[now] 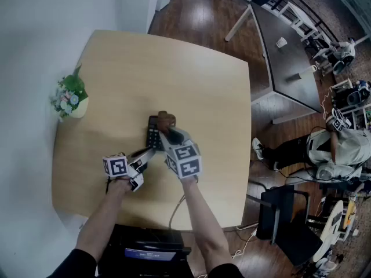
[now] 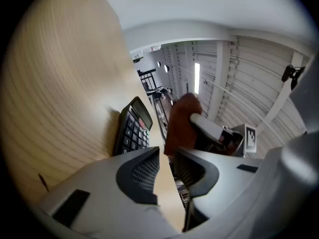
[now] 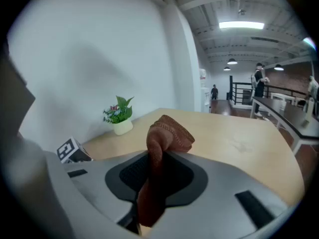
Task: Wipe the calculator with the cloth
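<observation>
Potted plant (image 1: pixel 71 97) at the table (image 1: pixel 203 97) left edge, left gripper (image 1: pixel 148 152) nearly closed and empty by the calculator (image 1: pixel 153 135) mid-table, right gripper (image 1: pixel 173 135) clamping brown cloth (image 1: pixel 167 119), covering calculator's right edge, seated person (image 1: pixel 339 149) far right.

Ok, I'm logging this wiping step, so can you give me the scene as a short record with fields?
table: light wood, rounded corners
calculator: dark, lying on the table near its middle
cloth: brown, bunched, over the calculator's far end; contact unclear
right gripper: shut on the cloth
left gripper: nearly shut, nothing between its jaws, tips by the calculator's near end
plant: small pot at the table's edge by the wall
</observation>
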